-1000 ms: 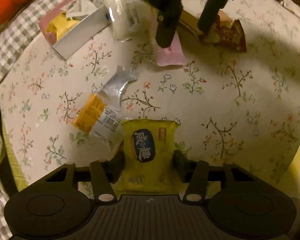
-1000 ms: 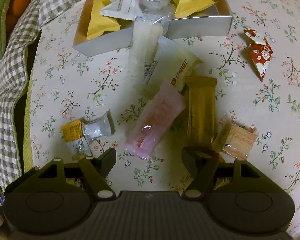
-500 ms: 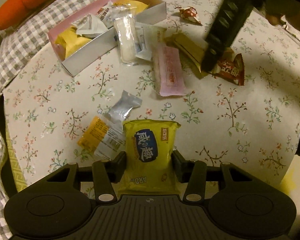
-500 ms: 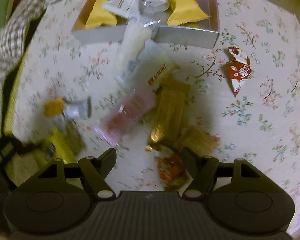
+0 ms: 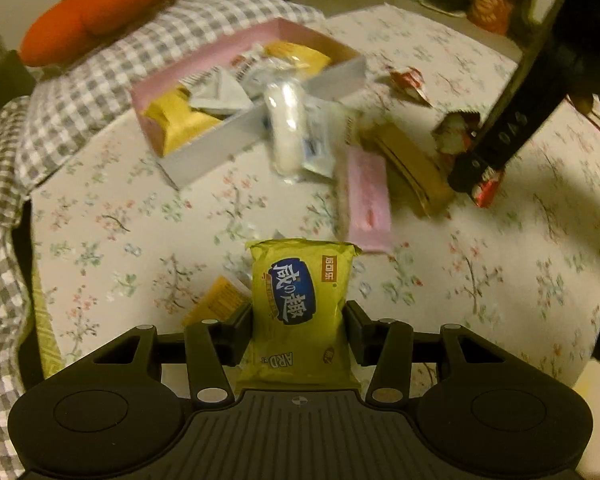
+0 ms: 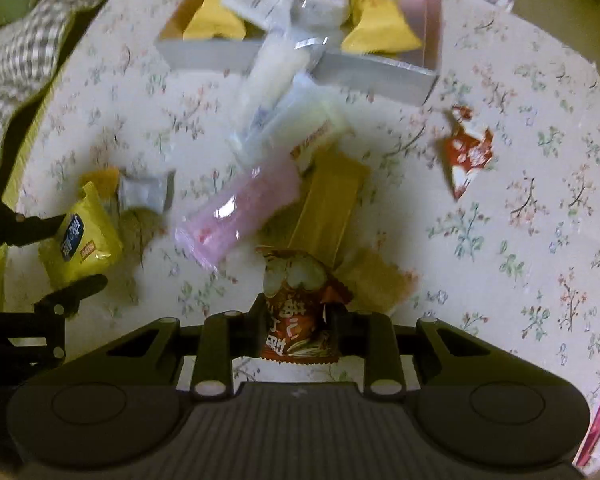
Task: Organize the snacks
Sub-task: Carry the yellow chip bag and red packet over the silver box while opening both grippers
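The tablecloth [image 5: 480, 272] was cream, sprigged with small pink and green flowers, and beside it lay a grey-and-white checked cloth [image 5: 80, 92] with an orange plush [image 5: 96, 12] on it. The box [image 5: 204, 160] was pink inside and silver-grey outside, holding yellow packets [image 6: 380, 24] and white ones. A yellow snack pack with a dark blue label [image 5: 298, 308] sat between black fingers [image 5: 236, 332], a red-and-white packet [image 6: 296, 320] between the other black pair, near a pale pink bar [image 6: 240, 216], a gold bar [image 6: 328, 212] and a red-and-white wrapper [image 6: 466, 152].

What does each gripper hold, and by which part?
Left gripper: yellow-green snack packet, gripped across its lower sides. Right gripper: red snack packet, across its middle.
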Available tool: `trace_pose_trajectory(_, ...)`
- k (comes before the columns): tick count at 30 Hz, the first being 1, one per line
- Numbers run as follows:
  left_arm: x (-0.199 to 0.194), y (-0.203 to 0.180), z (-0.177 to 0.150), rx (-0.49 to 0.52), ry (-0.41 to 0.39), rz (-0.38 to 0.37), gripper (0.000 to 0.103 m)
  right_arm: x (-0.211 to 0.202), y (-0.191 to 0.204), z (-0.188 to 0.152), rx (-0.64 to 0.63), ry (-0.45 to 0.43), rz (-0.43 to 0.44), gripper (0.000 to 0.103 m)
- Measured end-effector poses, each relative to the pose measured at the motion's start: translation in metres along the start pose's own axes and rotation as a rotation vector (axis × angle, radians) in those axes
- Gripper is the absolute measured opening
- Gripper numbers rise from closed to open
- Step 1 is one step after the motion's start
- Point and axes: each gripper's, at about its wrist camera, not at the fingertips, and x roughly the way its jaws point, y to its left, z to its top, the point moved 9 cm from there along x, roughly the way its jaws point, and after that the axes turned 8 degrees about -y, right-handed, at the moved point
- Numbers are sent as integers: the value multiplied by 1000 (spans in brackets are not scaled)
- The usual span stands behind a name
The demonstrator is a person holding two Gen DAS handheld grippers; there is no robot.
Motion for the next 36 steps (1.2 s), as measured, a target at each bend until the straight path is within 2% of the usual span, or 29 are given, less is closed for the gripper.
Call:
trace_pose_trajectory(4, 0, 5, 7, -24, -16, 28, 46, 5, -5, -4, 6, 4, -6, 26)
trace_pose_trajectory(9, -1, 19, 24, -92, -60, 63, 46, -19, -7, 15, 55, -102, 24, 26)
trace_pose_trajectory(17, 13, 58, 46, -282, -86, 125, 46, -14, -52, 43, 213, -186, -25, 26)
trace_pose_trajectory(20, 21, 70, 57, -315, -97, 148, 46, -14, -66, 55, 271, -216, -35, 26)
trace_pose_trajectory(28, 48, 78, 89, -387, -134, 111, 46, -8, -71, 95, 346, -273, 65, 26)
trace_pose_trajectory(33, 66, 87, 107, -397, -142, 113, 46, 4, -73, 109, 446, -256, 162, 26)
trace_pose_trajectory(36, 73, 92, 120, -409, -158, 81, 46, 7, -72, 116, 478, -251, 200, 26)
